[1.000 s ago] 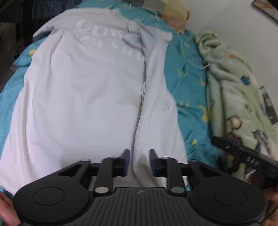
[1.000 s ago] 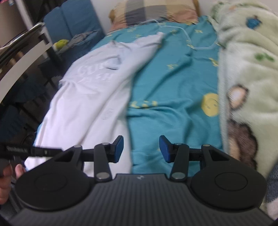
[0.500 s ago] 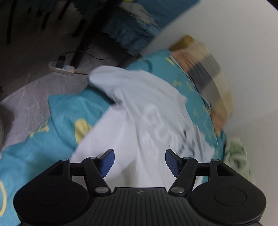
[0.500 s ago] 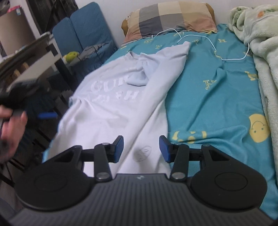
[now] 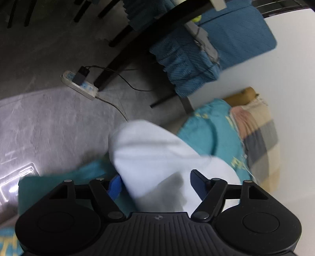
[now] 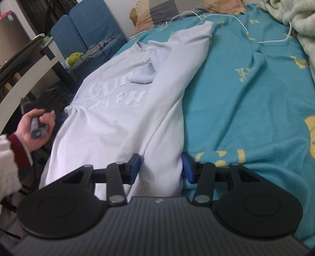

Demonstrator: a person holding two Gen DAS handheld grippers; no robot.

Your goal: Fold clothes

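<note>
Jaws of the left gripper (image 5: pixel 155 184), lately closing, are held apart astride a sleeve of the white T-shirt (image 6: pixel 118 118) spread on the bed (image 6: pixel 246 110); those of the right gripper (image 6: pixel 161 168) are parted astride its folded edge, unpinched.

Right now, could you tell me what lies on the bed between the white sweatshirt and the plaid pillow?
In the right wrist view, only bare teal bedsheet separates the white sweatshirt from the plaid pillow, apart from a thin white cable looping across it.
</note>
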